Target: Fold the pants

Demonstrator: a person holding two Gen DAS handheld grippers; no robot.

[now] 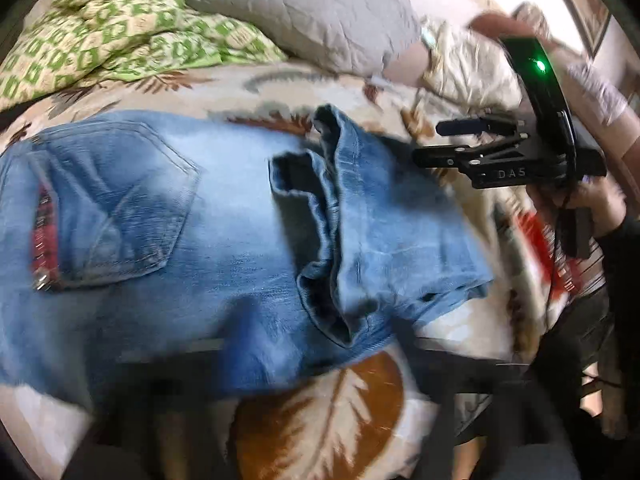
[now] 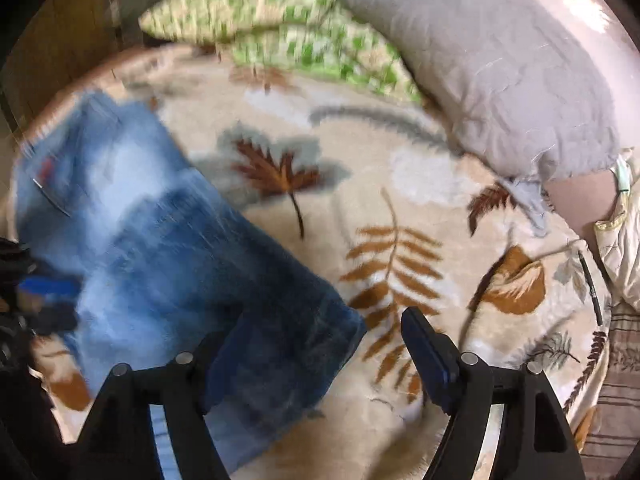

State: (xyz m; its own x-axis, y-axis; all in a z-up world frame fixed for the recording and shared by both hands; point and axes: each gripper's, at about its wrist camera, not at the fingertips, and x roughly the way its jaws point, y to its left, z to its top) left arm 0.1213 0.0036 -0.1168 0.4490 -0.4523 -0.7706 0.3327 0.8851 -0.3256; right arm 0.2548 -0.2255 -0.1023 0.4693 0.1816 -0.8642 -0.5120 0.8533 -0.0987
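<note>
**Both grippers spread wide, folded jeans lying free**

Right gripper (image 2: 320, 360), jaws wide apart, nothing pinched; left finger (image 2: 208, 376) hovering over the near corner of the jeans (image 2: 160, 248), contact unclear through blur; right finger above bare blanket (image 2: 400, 168). Left gripper (image 2: 24, 292) only a dark blur at the right view's left edge, fingers unseen in its own view, taken as open and empty.

One pair of jeans, folded, just ahead of both tools; long axis diagonal from the right gripper's near side away to the far left; back pocket (image 1: 120, 200) at the far end, hems (image 1: 332, 184) doubled on top.

Beyond: two green-patterned pillows (image 2: 256, 4), one grey pillow (image 2: 480, 60).
</note>
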